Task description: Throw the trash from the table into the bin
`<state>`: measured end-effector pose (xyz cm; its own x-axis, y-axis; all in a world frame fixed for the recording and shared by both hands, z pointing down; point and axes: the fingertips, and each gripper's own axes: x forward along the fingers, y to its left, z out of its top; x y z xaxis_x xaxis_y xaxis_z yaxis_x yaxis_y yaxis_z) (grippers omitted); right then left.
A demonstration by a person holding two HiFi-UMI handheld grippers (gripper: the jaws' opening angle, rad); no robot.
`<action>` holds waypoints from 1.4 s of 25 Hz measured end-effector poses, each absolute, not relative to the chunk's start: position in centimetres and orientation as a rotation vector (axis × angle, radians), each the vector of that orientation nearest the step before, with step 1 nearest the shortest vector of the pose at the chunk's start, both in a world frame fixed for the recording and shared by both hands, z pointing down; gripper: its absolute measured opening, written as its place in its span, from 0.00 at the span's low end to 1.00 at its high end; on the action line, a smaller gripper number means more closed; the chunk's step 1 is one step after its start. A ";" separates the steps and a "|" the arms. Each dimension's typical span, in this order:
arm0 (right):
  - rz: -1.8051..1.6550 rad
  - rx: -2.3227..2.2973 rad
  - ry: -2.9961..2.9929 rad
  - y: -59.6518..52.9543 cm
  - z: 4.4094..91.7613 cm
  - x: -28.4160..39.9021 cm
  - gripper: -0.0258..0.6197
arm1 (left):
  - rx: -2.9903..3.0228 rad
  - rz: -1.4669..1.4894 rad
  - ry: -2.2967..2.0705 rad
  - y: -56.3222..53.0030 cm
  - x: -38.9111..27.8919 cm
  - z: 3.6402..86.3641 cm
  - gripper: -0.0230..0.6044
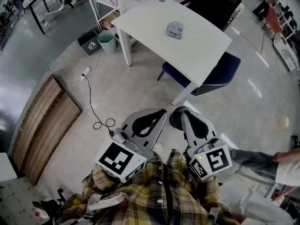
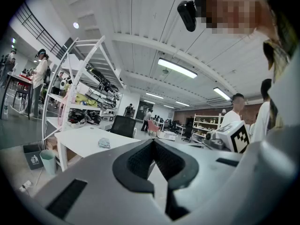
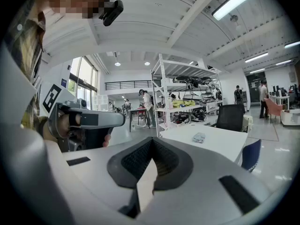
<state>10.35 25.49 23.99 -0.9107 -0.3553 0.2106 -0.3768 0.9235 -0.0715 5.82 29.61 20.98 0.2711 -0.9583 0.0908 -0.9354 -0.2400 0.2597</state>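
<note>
A crumpled grey-blue piece of trash (image 1: 174, 30) lies on the white table (image 1: 197, 50), well ahead of both grippers. On the floor left of the table stands a pale green bin (image 1: 107, 42), with a dark box bin (image 1: 88, 42) beside it. My left gripper (image 1: 163, 111) and right gripper (image 1: 180, 110) are held side by side close to my body, both shut and holding nothing. The left gripper view shows its shut tips (image 2: 153, 141), the trash (image 2: 104, 143) and the green bin (image 2: 48, 161). From the right gripper (image 3: 151, 139) I see the trash (image 3: 199, 137) on the table (image 3: 220, 144).
A blue chair (image 1: 220, 74) is tucked under the table's near side and a black chair (image 1: 215, 3) stands behind it. A power strip with a black cable (image 1: 89, 93) and a wooden panel (image 1: 44, 125) lie on the floor at left. A seated person's legs (image 1: 262, 161) are at right.
</note>
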 end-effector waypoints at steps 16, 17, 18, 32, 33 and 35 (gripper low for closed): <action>0.190 0.513 -2.905 24.8 24.5 12.9 0.04 | 2.262 -0.114 -1.782 28.6 8.8 21.3 0.05; 0.191 0.509 -2.903 24.6 24.5 12.9 0.04 | 2.260 -0.113 -1.783 28.4 8.9 21.3 0.05; 0.193 0.506 -2.900 24.4 24.6 12.8 0.04 | 2.257 -0.115 -1.782 28.2 8.9 21.4 0.05; 0.201 0.559 -2.872 17.6 26.3 2.1 0.04 | 2.286 -0.122 -1.766 21.6 -2.4 22.4 0.05; 0.204 0.572 -2.871 17.0 26.3 0.9 0.04 | 2.293 -0.116 -1.761 21.1 -3.7 22.3 0.05; 0.204 0.596 -2.870 16.0 26.2 -1.5 0.04 | 2.306 -0.104 -1.755 20.2 -6.4 22.3 0.05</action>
